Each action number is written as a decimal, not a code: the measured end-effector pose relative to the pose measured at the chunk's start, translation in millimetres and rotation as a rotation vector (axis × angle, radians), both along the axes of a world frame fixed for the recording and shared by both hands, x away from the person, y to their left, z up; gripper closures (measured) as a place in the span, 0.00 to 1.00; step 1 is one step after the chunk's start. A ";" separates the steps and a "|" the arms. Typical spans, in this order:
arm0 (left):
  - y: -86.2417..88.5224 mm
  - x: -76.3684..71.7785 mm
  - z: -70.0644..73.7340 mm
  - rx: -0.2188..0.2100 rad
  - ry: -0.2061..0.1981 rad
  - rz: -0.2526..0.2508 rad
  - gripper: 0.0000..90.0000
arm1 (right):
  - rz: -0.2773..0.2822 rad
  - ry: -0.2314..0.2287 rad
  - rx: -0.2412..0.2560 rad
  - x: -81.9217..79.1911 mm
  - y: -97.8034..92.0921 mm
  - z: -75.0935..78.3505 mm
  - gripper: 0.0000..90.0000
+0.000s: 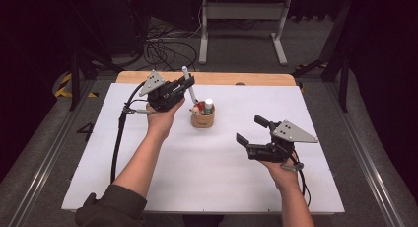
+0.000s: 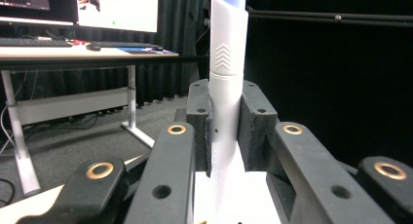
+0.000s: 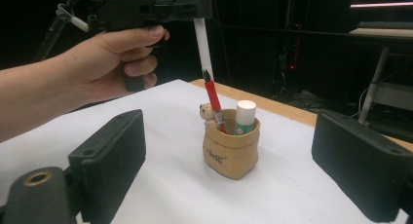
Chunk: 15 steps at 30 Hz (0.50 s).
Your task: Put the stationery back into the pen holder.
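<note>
My left gripper [image 1: 189, 82] is shut on a white marker [image 1: 190, 89], held nearly upright behind a small tan pouch [image 1: 202, 120]. In the left gripper view the marker [image 2: 226, 87] stands clamped between the two pads. Seen from the right gripper view, the marker's [image 3: 202, 34] lower end hangs just above a red pen [image 3: 213, 100] in the pouch [image 3: 231, 153]. The pouch also holds a glue stick [image 3: 245, 117] and a small bear figure [image 3: 208, 112]. My right gripper [image 1: 249, 129] is open, to the right of the pouch and facing it, with nothing between its jaws.
A white sheet [image 1: 207, 182] covers the table, with a wooden edge [image 1: 212, 78] at the far side. Beyond the table are a desk frame [image 1: 241, 24] and loose cables [image 1: 167, 49] on the floor. Metal rails run along both sides.
</note>
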<state>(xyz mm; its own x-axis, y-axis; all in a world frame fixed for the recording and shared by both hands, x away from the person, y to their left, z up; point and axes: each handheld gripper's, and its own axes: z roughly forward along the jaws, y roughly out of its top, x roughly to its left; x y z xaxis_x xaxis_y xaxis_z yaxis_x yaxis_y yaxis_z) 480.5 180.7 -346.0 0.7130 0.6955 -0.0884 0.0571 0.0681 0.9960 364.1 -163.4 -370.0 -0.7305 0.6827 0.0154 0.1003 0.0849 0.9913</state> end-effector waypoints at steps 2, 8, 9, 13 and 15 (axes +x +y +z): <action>-1.4 4.6 -3.7 -0.013 0.007 0.002 0.87 | 0.000 -0.001 -0.001 0.0 -0.2 0.1 0.15; -10.2 14.2 -15.7 -0.023 0.033 -0.001 0.87 | -0.003 -0.001 0.002 -0.6 -1.7 0.8 0.15; -11.4 15.5 -17.7 -0.023 0.039 0.000 0.87 | -0.002 -0.002 0.002 -0.5 -2.2 0.9 0.15; -14.3 19.8 -24.2 -0.014 0.055 0.000 0.87 | -0.004 -0.002 0.005 -0.9 -3.4 1.4 0.15; -15.2 21.7 -26.5 -0.010 0.056 0.003 0.87 | -0.003 -0.003 0.005 -1.0 -3.5 1.6 0.15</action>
